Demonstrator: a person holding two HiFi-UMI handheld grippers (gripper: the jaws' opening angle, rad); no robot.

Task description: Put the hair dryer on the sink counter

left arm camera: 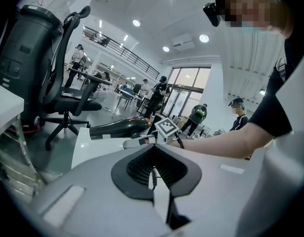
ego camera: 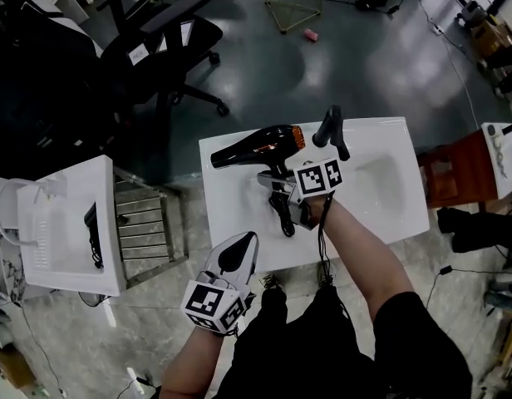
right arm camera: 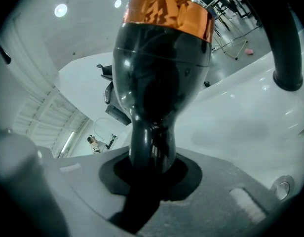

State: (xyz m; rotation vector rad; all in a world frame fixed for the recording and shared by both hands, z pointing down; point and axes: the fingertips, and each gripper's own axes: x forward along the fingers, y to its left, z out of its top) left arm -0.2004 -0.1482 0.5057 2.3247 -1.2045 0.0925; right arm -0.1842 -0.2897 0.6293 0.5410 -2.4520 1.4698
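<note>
i pinch the hair dryer [ego camera: 260,146] by its handle in my right gripper [ego camera: 281,191], over the sink counter [ego camera: 239,223] just left of the faucet [ego camera: 331,127]; it looks rigid, glossy and barrel-heavy, so a hold high on the handle suits, while my left gripper [ego camera: 239,252] is pressed together, empty

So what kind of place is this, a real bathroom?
Probably an open lab or office hall, not a bathroom: the sink counter stands free on a polished grey floor, office chairs sit beside it, and people stand among desks behind.
</note>
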